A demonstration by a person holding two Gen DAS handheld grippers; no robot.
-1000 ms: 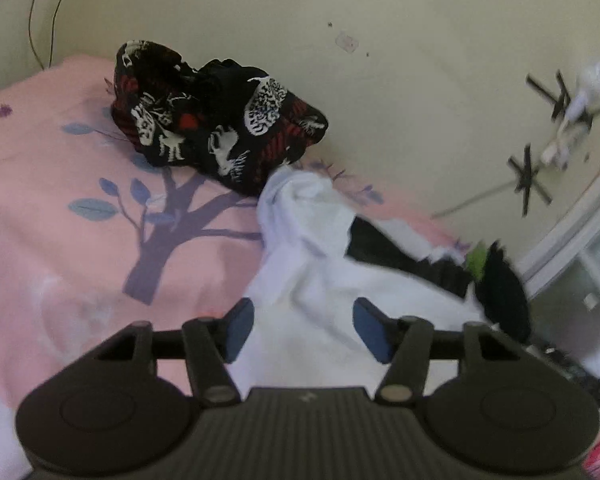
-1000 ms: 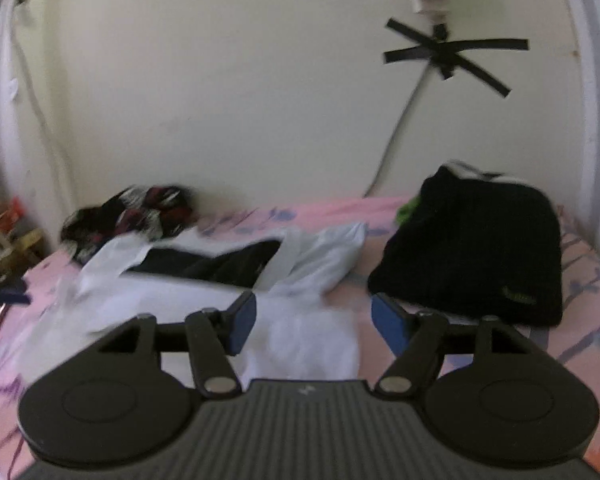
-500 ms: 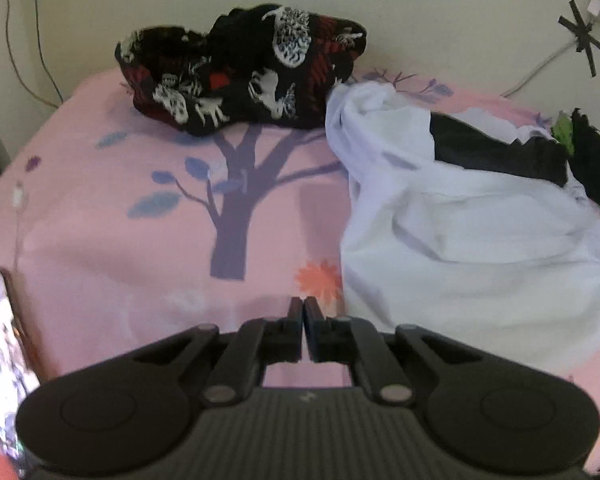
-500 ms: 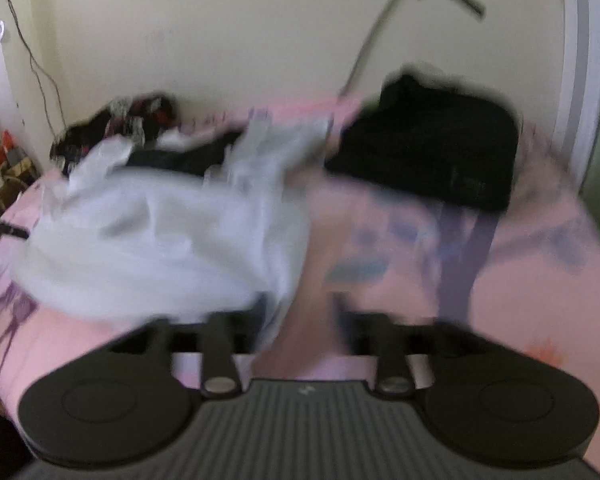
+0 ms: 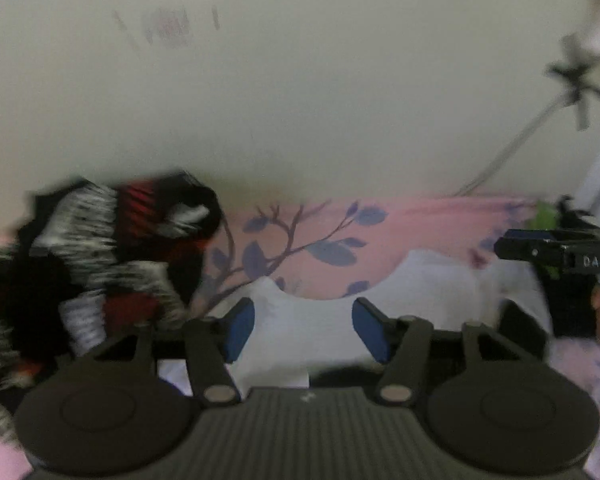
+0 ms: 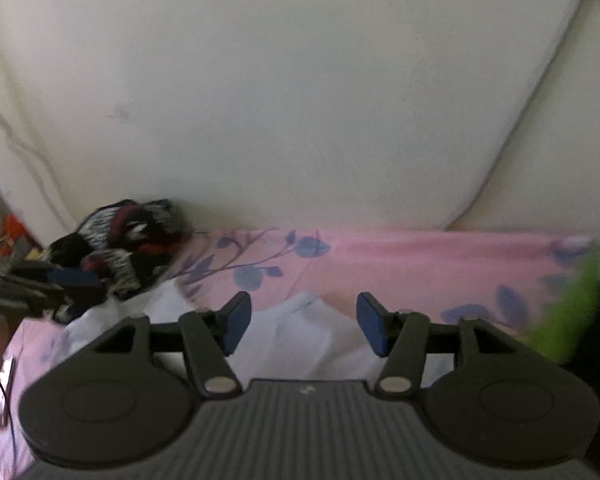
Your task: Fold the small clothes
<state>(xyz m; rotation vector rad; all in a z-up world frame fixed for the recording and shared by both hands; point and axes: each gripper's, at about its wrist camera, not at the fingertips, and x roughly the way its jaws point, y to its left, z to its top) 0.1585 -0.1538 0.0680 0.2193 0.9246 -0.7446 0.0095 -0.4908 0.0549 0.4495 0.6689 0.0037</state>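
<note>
Left gripper (image 5: 303, 330) opening its fingers, right gripper (image 6: 303, 325) spread too, neither pinching the white garment (image 5: 432, 284) lying between them on the pink bed sheet (image 6: 400, 256), beside the patterned clothes pile (image 5: 100, 264).

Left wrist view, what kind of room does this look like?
Probably a bedroom at home: a pink bedsheet printed with blue branches lies against a plain cream wall, with loose clothes on it, a white garment and a black, red and white patterned one.

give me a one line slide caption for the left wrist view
Left gripper, jaws opening, over a white garment on the pink floral bedsheet, beside a patterned black, red and white garment.
</note>
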